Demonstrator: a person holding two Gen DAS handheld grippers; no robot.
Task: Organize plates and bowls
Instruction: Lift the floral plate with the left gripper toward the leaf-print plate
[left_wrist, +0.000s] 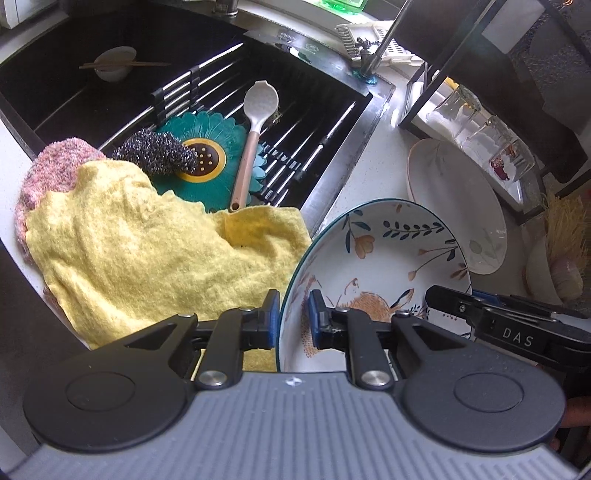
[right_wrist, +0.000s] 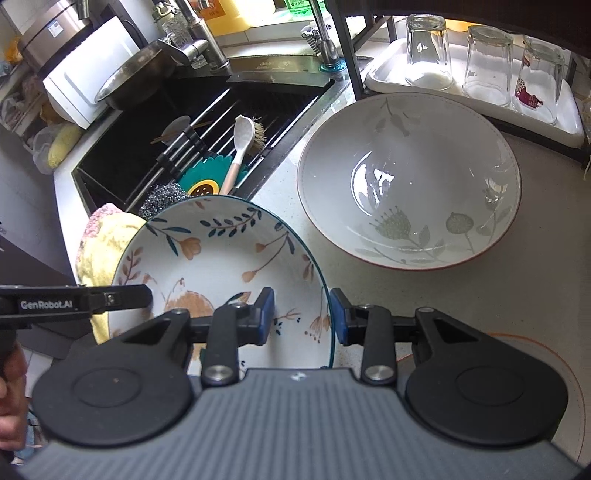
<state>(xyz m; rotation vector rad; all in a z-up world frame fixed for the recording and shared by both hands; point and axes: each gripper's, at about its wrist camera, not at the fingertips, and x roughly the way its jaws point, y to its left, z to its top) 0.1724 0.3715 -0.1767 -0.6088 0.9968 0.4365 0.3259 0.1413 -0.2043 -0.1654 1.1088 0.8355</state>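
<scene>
- My left gripper (left_wrist: 292, 317) is pinching the near left rim of the plate (left_wrist: 373, 258): jaws nearly together, one blue pad outside the rim, the other on the inner face.
- My right gripper (right_wrist: 302, 314) is straddling the same plate's (right_wrist: 221, 266) right rim with jaws a little wider; the left pad is lying on the inner face, the right pad is sitting just outside the edge. I cannot tell whether both pads are pressing.
- The plate is sitting tilted between the two grippers, its left edge over the yellow cloth (left_wrist: 155, 251) and its right edge raised.
- At 1 o'clock from the plate the bowl (right_wrist: 408, 181) is resting on the counter (right_wrist: 480, 314), just beside it but apart.
- At 11 o'clock the sink (right_wrist: 122, 155) edge is running close behind the plate, with a rack (left_wrist: 295, 147), a spoon (left_wrist: 255, 122) and a scourer (left_wrist: 157, 151) over it.
- At 2 o'clock a tray (right_wrist: 554, 110) is holding upturned glasses (right_wrist: 428, 51) under a dark shelf frame, closing that side.
- Open counter is lying at 3 o'clock, right of my right gripper.
- Both grippers are pointing steeply down at the plate from the near side, facing each other's side; a hand (right_wrist: 9, 402) is showing at the lower left of the right view.
</scene>
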